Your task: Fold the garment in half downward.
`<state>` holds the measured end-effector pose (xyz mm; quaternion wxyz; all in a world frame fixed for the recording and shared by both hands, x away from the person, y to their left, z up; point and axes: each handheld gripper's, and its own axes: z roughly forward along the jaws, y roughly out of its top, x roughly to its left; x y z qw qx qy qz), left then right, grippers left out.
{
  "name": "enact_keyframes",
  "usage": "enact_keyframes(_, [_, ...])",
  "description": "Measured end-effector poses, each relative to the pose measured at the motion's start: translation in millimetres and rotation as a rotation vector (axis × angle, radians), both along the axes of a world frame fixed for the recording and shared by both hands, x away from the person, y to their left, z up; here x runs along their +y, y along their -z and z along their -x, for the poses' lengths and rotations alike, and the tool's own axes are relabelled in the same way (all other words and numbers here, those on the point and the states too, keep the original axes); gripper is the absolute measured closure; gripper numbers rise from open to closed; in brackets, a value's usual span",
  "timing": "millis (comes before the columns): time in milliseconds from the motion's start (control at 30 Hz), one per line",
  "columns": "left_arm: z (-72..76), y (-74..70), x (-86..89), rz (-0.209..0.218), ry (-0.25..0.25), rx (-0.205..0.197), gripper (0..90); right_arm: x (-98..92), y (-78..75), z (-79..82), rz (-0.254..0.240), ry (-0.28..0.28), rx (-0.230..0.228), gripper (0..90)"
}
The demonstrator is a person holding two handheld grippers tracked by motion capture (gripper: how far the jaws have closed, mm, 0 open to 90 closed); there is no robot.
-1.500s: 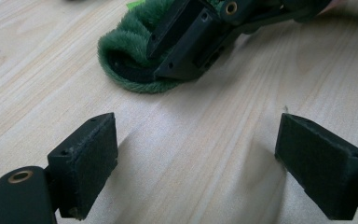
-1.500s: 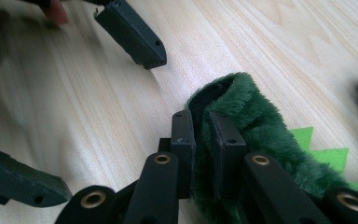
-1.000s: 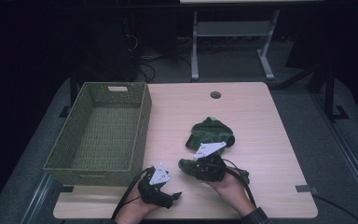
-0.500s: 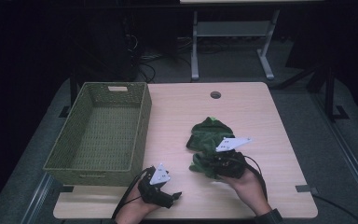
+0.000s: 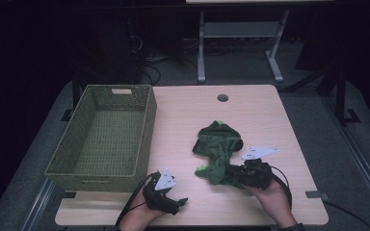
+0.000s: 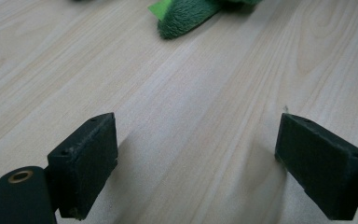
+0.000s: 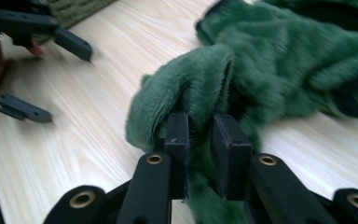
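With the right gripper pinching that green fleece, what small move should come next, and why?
Probably lift the right gripper a little, then carry toward the wicker basket. Its jaws are nearly closed on a fold of the green fleece garment, which lies crumpled on the table, so dragging might bunch it. The left gripper rests open over bare wood, holding nothing.

Plush, wicker and pale wood grain, all seen matt

A dark green garment of deep-piled fleece (image 7: 279,60) is shown soft and fuzzy, with a brighter green trim of smoother cloth. The light wooden table top (image 5: 250,120) is marked by fine straight grain under a smooth, faintly sheened finish. The olive-green rectangular woven basket (image 5: 103,134) is given a rough, ribbed texture. The black matt jaw pads of the right gripper (image 7: 200,135) look slightly grainy, with brass-coloured rivets set in smooth black plastic arms.
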<state>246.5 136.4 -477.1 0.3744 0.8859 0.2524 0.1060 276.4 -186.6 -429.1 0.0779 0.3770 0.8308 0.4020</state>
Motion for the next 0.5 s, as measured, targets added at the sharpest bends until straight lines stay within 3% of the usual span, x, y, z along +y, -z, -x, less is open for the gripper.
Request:
enact_keyframes(133, [0.0, 0.0, 0.0, 0.001, -0.001, 0.000, 12.4, -12.6, -10.1, 3.6, -0.019, 0.030, -0.017, 77.2])
enact_keyframes(233, [0.0, 0.1, 0.0, 0.003, -0.003, -0.001, 12.5, -15.1, -20.1, 4.8, -0.038, 0.031, -0.040, 89.9])
enact_keyframes(367, [0.1, 0.2, -0.1, 0.005, -0.004, 0.001, 12.5, -4.8, -27.7, 1.7, -0.034, -0.006, -0.068, 90.0])
enact_keyframes(500, [-0.2, 0.0, 0.2, -0.001, -0.001, -0.003, 12.5, 7.3, -26.7, -10.3, -0.040, -0.015, -0.067, 90.0])
